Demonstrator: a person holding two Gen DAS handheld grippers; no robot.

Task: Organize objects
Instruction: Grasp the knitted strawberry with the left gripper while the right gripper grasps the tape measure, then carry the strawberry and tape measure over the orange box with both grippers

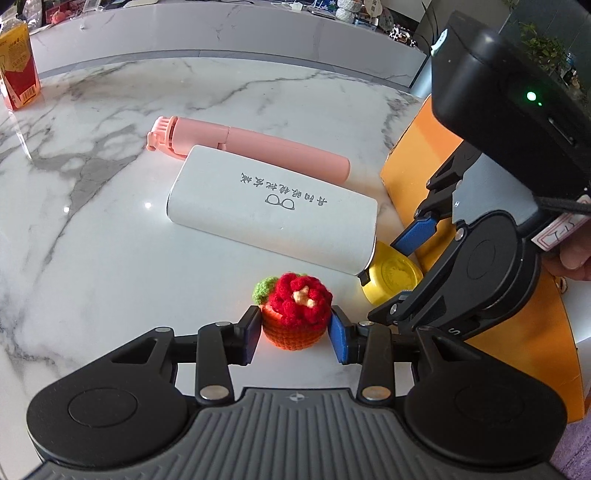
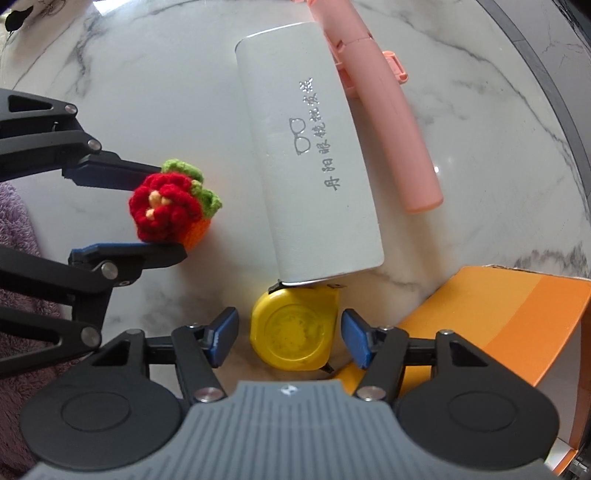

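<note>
A crocheted red flower in an orange pot (image 1: pixel 295 314) sits on the marble table between the blue pads of my left gripper (image 1: pixel 294 334), which touch its sides. It also shows in the right wrist view (image 2: pixel 166 206), held between the left gripper's fingers (image 2: pixel 110 173). My right gripper (image 2: pixel 288 338) is open around a yellow tape measure (image 2: pixel 293 334), with gaps on both sides. The tape measure (image 1: pixel 391 275) lies against a white glasses case (image 1: pixel 273 206) (image 2: pixel 310 155). A pink selfie stick (image 1: pixel 251 147) (image 2: pixel 384 110) lies behind the case.
An orange box (image 1: pixel 417 147) (image 2: pixel 509 325) stands at the right, close to the tape measure. A red and yellow drink carton (image 1: pixel 18 70) stands at the far left. A raised marble ledge (image 1: pixel 221 29) runs along the back. Purple cloth (image 2: pixel 14 236) lies at the table's edge.
</note>
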